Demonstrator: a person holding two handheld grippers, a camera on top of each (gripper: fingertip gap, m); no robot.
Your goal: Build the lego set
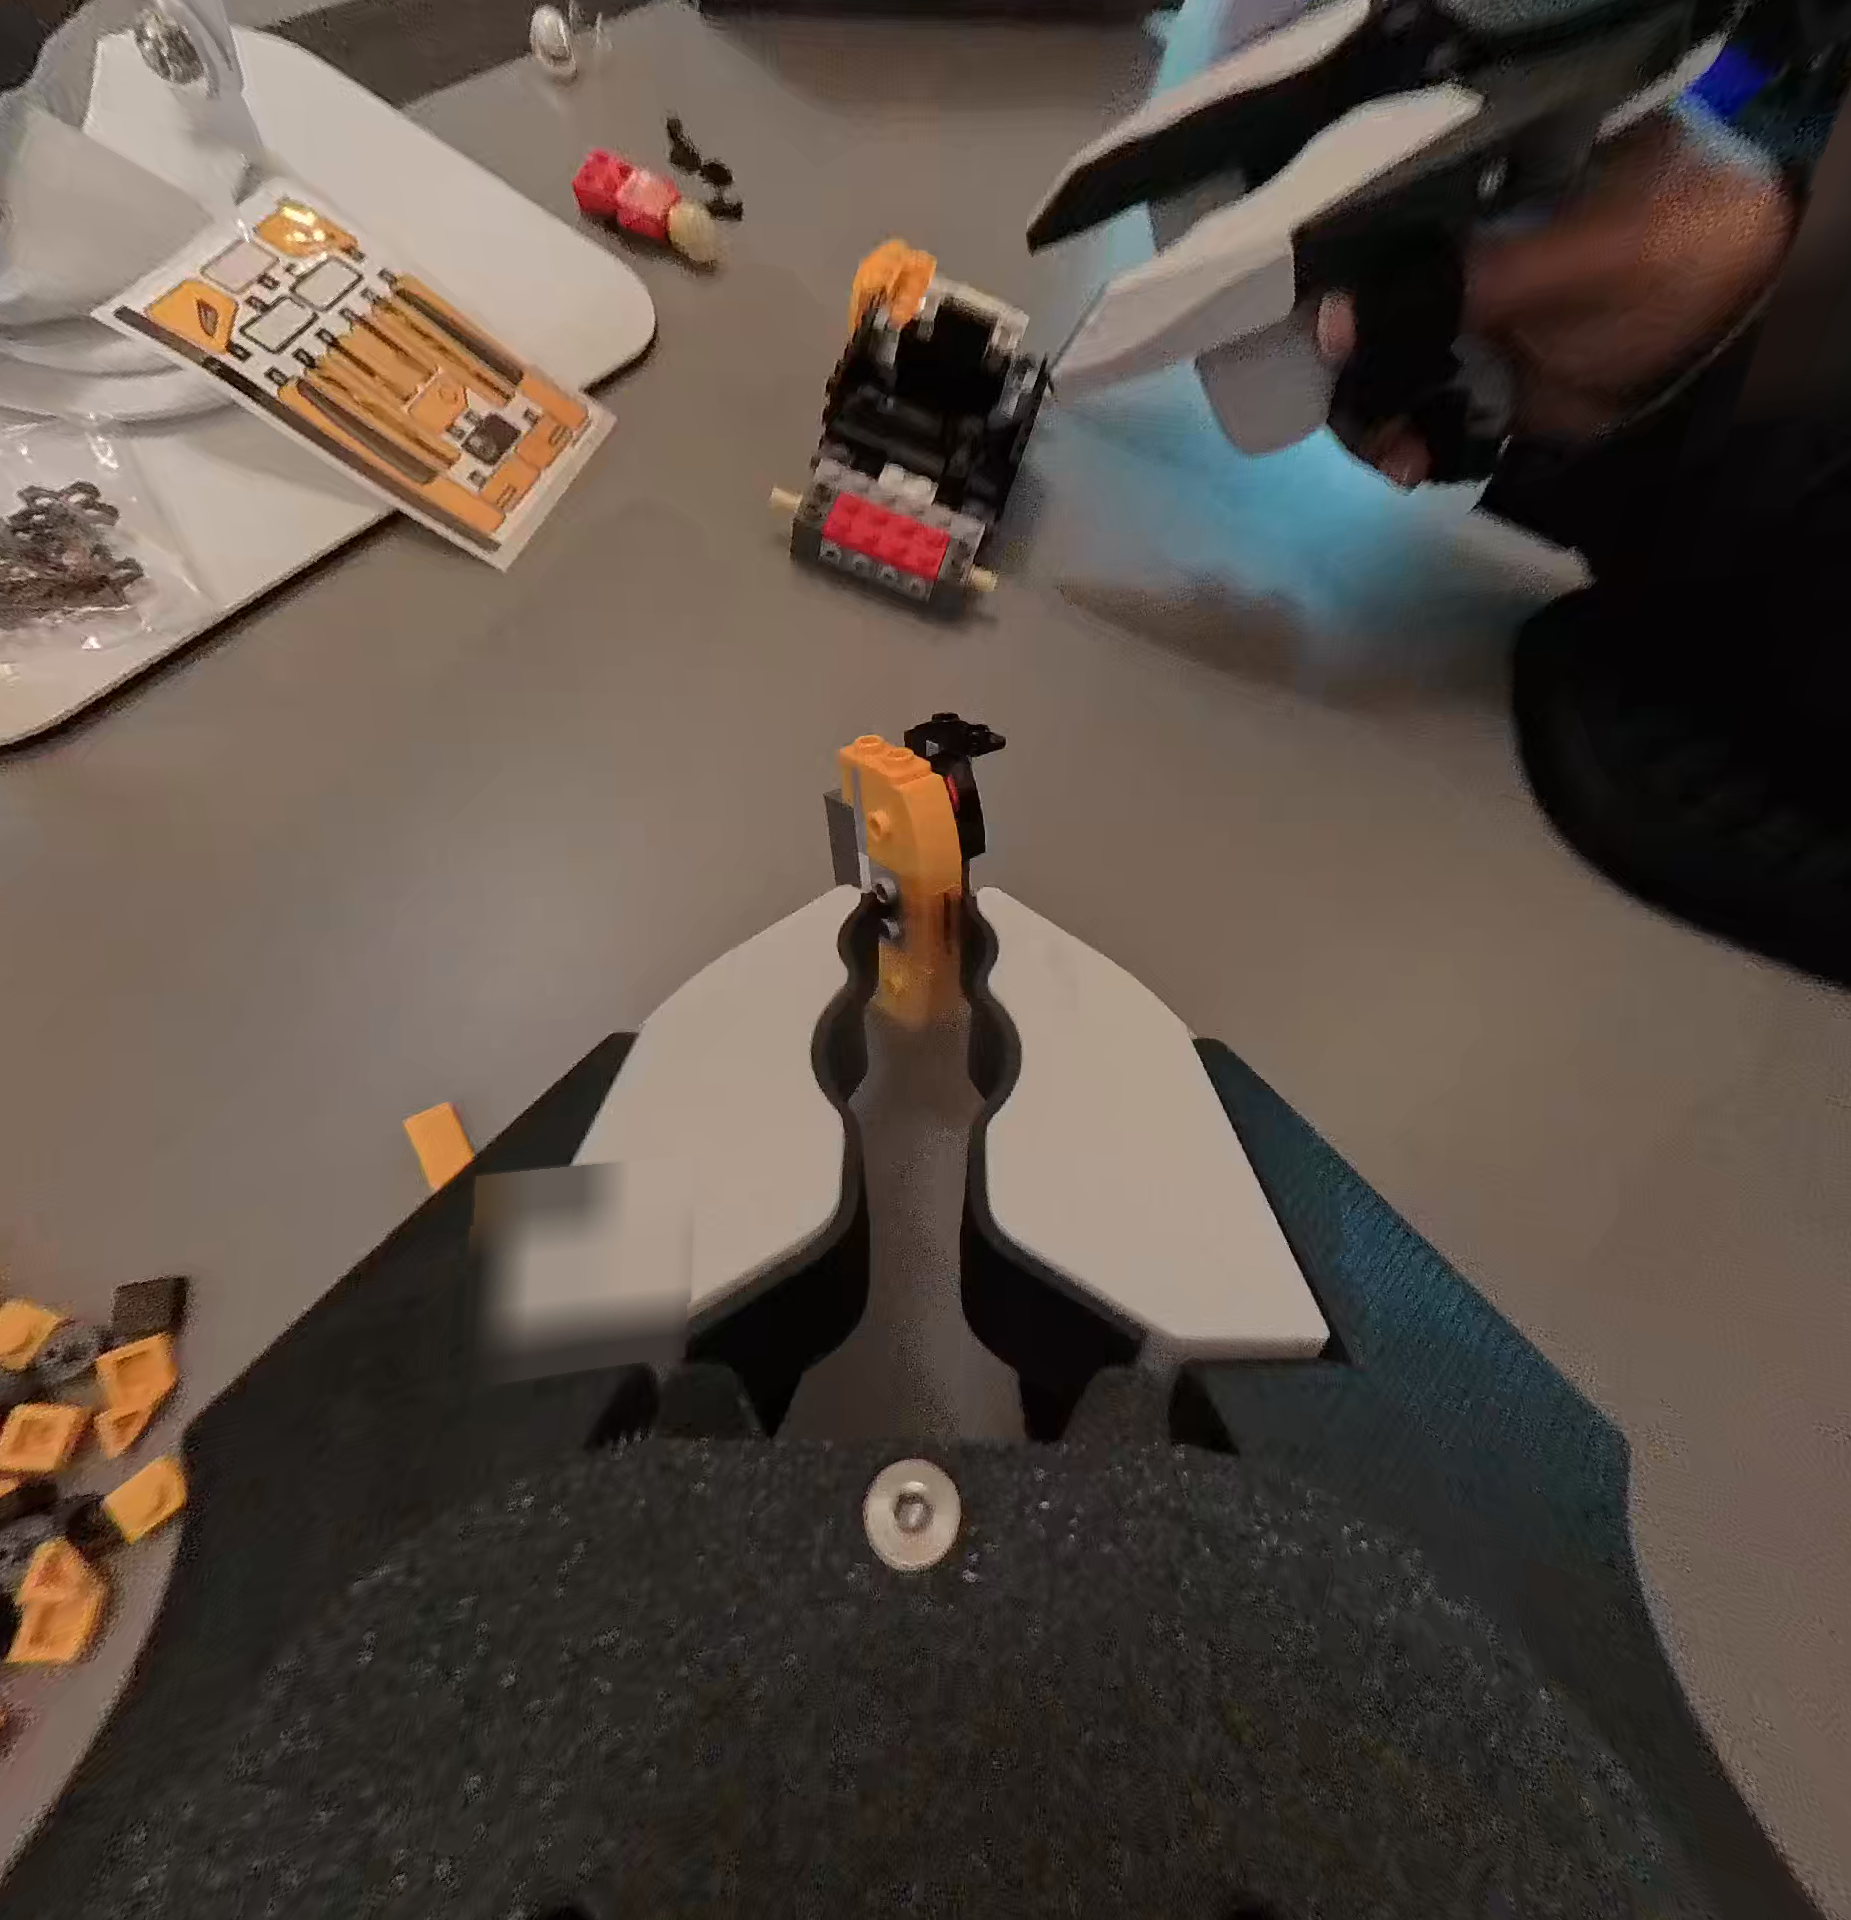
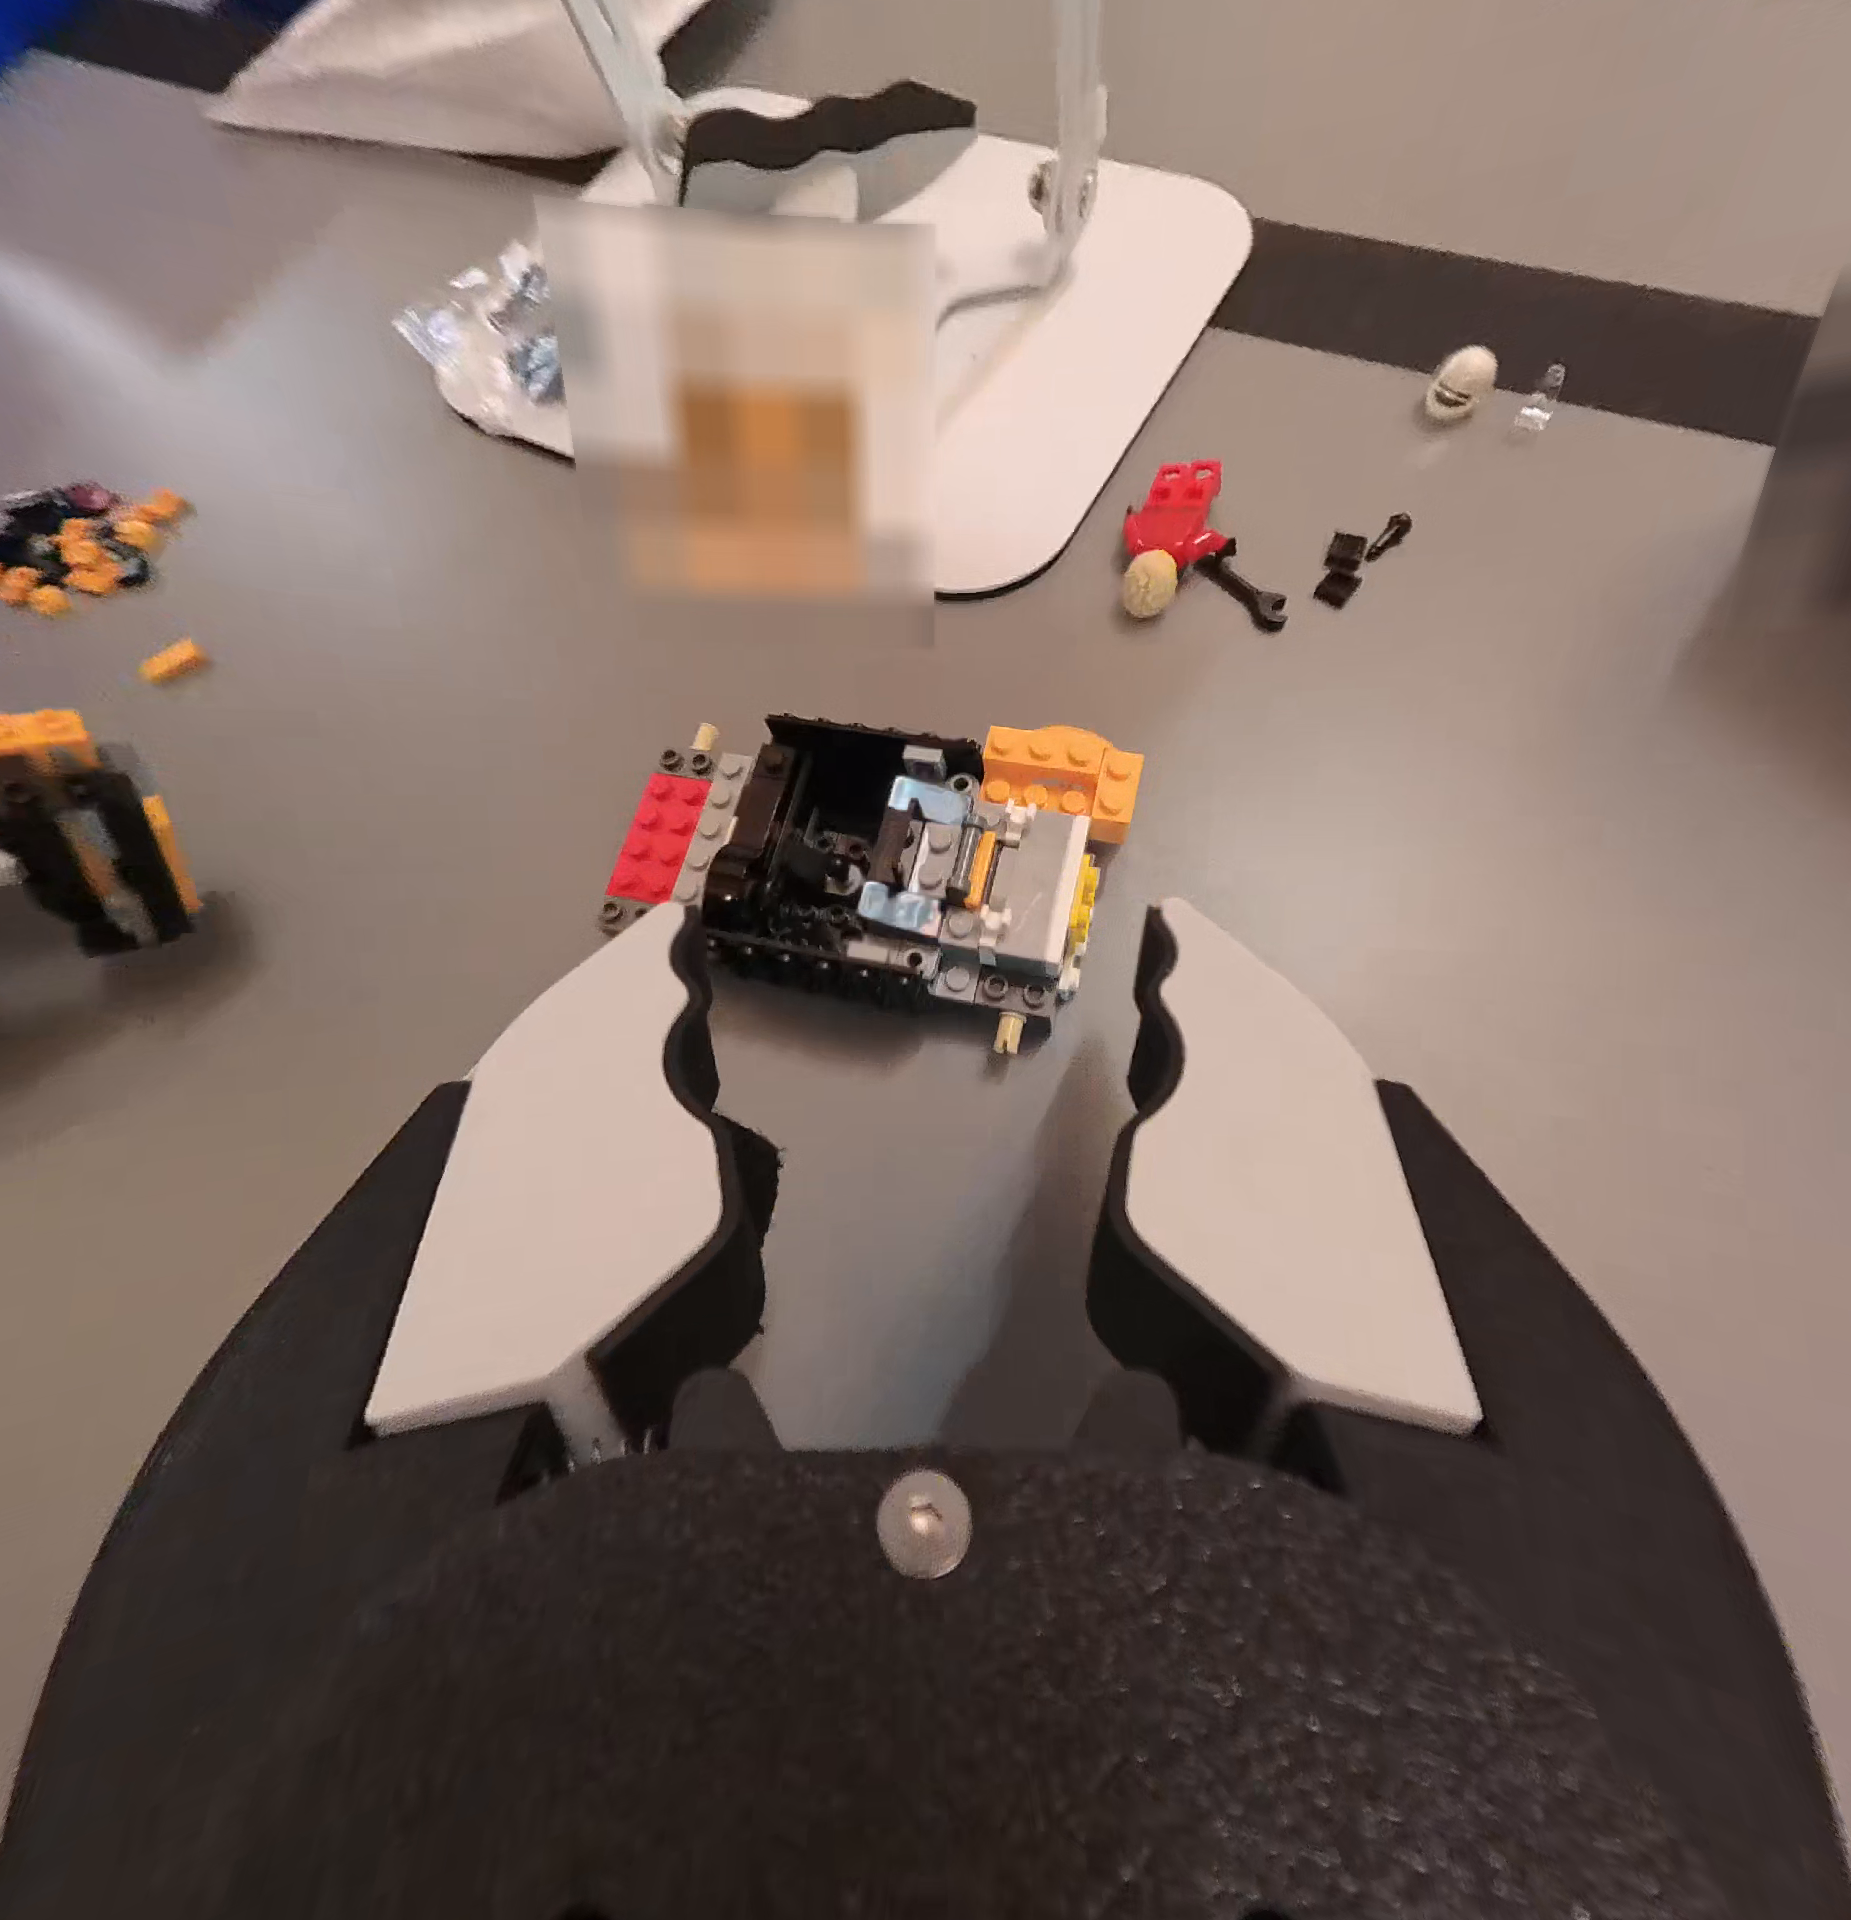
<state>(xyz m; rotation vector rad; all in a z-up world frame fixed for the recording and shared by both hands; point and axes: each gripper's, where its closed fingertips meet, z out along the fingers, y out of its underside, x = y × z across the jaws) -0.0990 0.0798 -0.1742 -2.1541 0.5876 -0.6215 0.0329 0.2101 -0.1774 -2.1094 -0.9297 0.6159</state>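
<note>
Left wrist view: left tongs [image 1: 916, 935] clamp the orange sub-assembly [image 1: 900, 852]; right tongs [image 2: 921, 935] gape over the chassis [image 2: 879, 873] on the surface. Steady it squarely before pressing.

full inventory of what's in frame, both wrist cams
partly built vehicle: 1, black, grey, red and orange, table centre
orange sub-assembly: 1, orange and black, in left gripper
loose bricks pile: many, mostly orange, by left gripper
sticker sheet: 1, orange and white, on white stand base
red minifigure parts: few, far side
black small parts: few, beside red ones
left gripper: shut on sub-assembly
right gripper: open, near vehicle
</note>
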